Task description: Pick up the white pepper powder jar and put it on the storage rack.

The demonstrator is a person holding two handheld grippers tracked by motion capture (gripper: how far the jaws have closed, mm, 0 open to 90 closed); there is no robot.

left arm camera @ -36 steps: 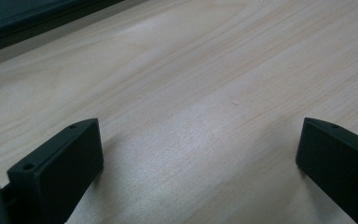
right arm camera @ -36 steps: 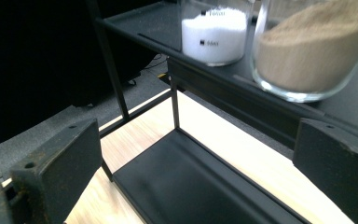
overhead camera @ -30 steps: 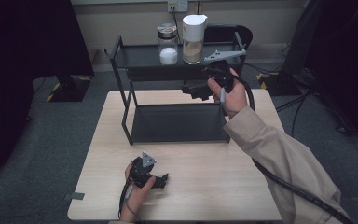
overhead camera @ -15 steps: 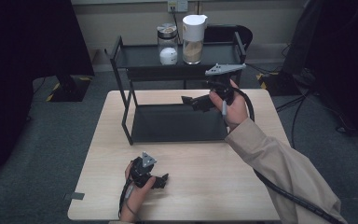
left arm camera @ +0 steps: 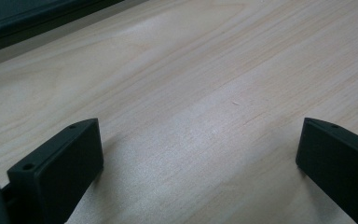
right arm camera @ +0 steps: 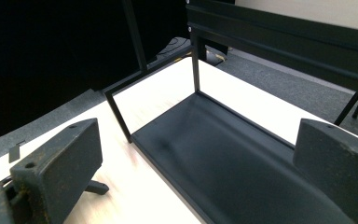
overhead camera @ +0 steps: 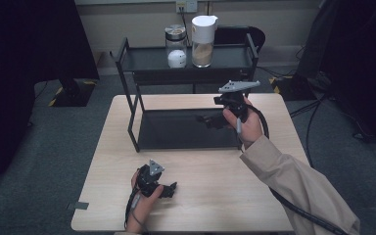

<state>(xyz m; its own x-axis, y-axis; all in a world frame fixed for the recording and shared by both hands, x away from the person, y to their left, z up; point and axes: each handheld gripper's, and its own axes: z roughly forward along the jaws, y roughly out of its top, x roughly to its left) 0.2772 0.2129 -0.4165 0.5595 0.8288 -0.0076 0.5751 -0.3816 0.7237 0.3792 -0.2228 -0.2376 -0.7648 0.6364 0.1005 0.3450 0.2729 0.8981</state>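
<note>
right hand-held gripper [overhead camera: 210, 120]: released, jaws spread wide, nothing between them; held in the air over the right end of the rack's lower shelf, jaws aimed left along the rack.
left hand-held gripper [overhead camera: 169, 188]: released too, jaws wide apart, nothing held; resting low on the bench [overhead camera: 215, 196] near the front edge, well apart from the rack.
rack [overhead camera: 186, 128]: black two-tier metal frame standing on the far half of the bench; long axis runs left-right across the bench.
lower shelf [right arm camera: 223, 163]: bare dark tray, seen right under and ahead of the right jaws in the right gripper view.
upper shelf [overhead camera: 147, 58]: carries two jars at its middle.
glass jar [overhead camera: 176, 46]: upright, white stuff in the bottom, just beside the other jar, on its left.
white-lid jar [overhead camera: 202, 41]: upright, tan contents.
key relation: jars sit up and away from the right hand-held gripper, on the tier above it and toward the far edge; white-lid jar is the closer of the two.
nearer hand: right by far; left is at the near edge with the whole rack between it and the jars.
likely step: right hand between rack and jars, no grasp made yet; a reach to the jars would need a lift over the upper rail.
left gripper view: plain bench wood [left arm camera: 191, 107] between the jaws.
</note>
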